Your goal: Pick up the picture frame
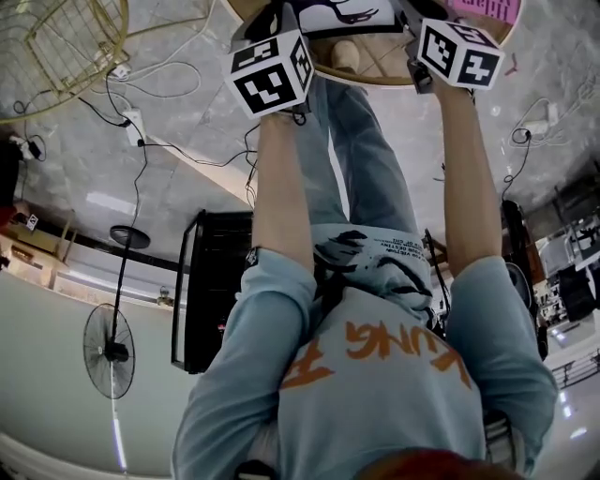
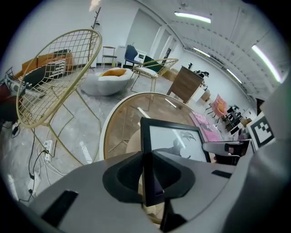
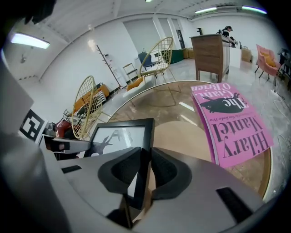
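Note:
A black picture frame point(image 2: 175, 141) with a black-and-white silhouette print hangs tilted just over the round glass-topped table point(image 2: 113, 132). My left gripper point(image 2: 148, 170) is shut on its left edge, pads pressing both faces. My right gripper point(image 3: 144, 170) is shut on the frame point(image 3: 120, 136) by its right edge. From the head view only a strip of the frame point(image 1: 352, 14) shows at the top, between the left marker cube point(image 1: 272, 70) and the right marker cube point(image 1: 459, 52). Each gripper view shows the opposite gripper across the frame.
A pink book point(image 3: 236, 118) lies on the table point(image 3: 177, 132) to the right of the frame. Gold wire chairs point(image 2: 54, 77) stand to the left. Cables and a power strip point(image 1: 131, 122) trail on the marble floor. A wooden cabinet point(image 3: 211, 54) stands beyond the table.

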